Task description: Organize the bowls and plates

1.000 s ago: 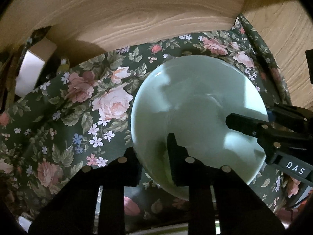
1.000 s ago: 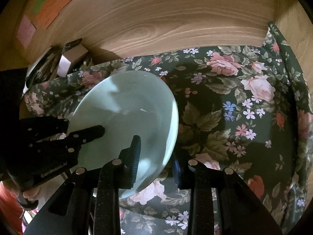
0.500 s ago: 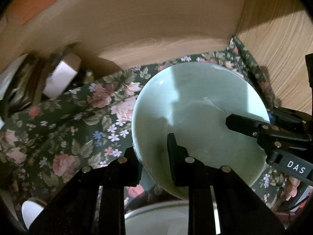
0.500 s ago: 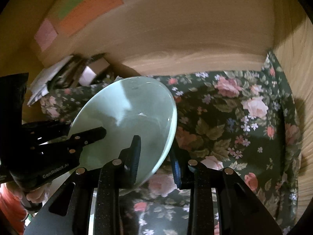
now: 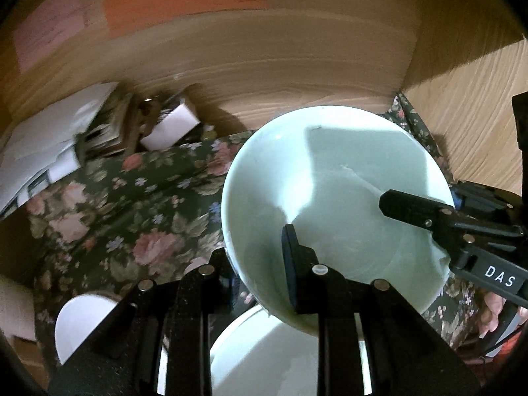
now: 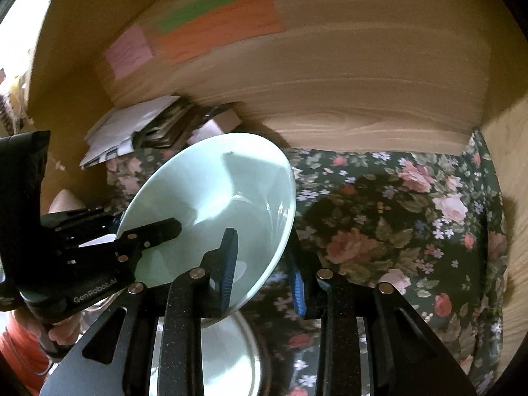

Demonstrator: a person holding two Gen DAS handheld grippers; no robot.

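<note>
A pale green bowl (image 5: 333,198) is held in the air over the floral cloth (image 5: 132,217). My left gripper (image 5: 259,264) is shut on its near-left rim, one finger inside, one outside. My right gripper (image 6: 264,264) is shut on the opposite rim of the bowl (image 6: 214,204), and it shows in the left wrist view as a black finger (image 5: 415,208) inside the bowl. Below the bowl lies another pale dish (image 5: 274,356), also in the right wrist view (image 6: 221,356). A small white bowl (image 5: 82,320) sits at lower left.
Wooden walls (image 6: 346,76) close in the back and right side. Coloured sticky notes (image 6: 211,26) hang on the back wall. Papers and boxes (image 5: 82,138) are piled in the back left corner. The floral cloth (image 6: 412,224) stretches to the right.
Both grippers have lifted the green bowl up and back from the cloth. The back wall notes, the dish below and the small white bowl have come into view.
</note>
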